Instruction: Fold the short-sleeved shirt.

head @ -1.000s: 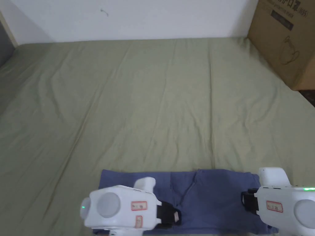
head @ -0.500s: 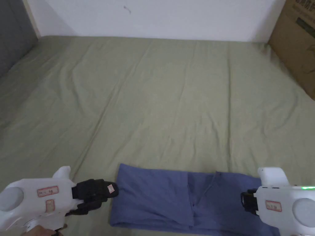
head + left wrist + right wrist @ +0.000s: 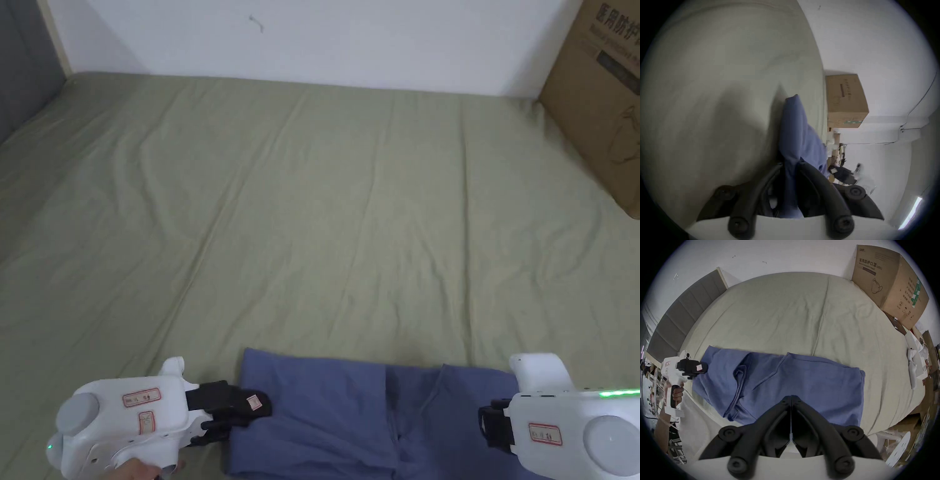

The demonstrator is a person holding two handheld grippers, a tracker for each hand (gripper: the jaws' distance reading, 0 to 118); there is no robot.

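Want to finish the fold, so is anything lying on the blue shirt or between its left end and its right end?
Nothing visible. The left gripper already pinches the shirt at its left end, and the cloth across to the right gripper is bare.

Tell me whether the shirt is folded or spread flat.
Folded, partly. The shirt lies on the bed as a long band, with layers overlapping at a crease near its middle. The left claw grips its end.
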